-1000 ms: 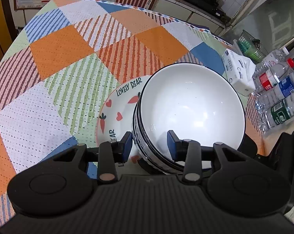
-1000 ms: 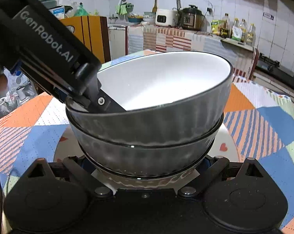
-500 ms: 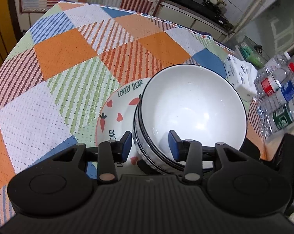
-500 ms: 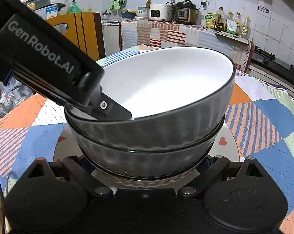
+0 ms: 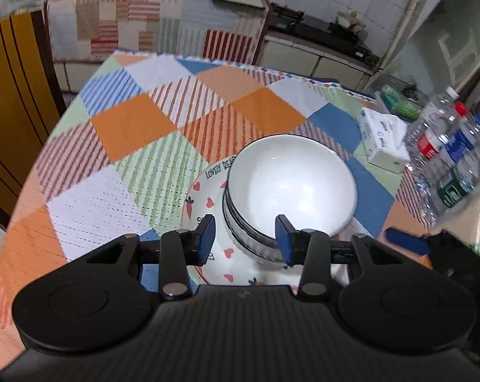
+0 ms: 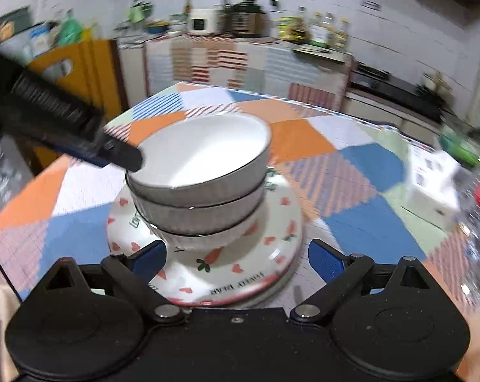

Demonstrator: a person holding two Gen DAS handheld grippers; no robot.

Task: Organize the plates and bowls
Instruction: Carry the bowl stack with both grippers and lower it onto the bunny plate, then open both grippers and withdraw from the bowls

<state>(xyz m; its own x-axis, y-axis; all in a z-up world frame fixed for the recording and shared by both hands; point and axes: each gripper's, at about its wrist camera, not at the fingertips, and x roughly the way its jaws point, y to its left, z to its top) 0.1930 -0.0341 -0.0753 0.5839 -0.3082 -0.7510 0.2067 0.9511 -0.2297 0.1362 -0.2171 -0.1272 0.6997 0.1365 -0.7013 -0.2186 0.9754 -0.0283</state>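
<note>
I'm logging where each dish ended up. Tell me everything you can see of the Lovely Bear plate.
The plate is round, white and glossy, seemingly ceramic, with a thin pink rim. It is printed with red hearts, carrots and the words LOVELY BEAR. It lies flat on the patchwork tablecloth and carries the stack of ribbed grey bowls, which sits off-centre on it. The open right gripper straddles its near edge, and whether it touches is unclear. The left gripper hovers above.
</note>
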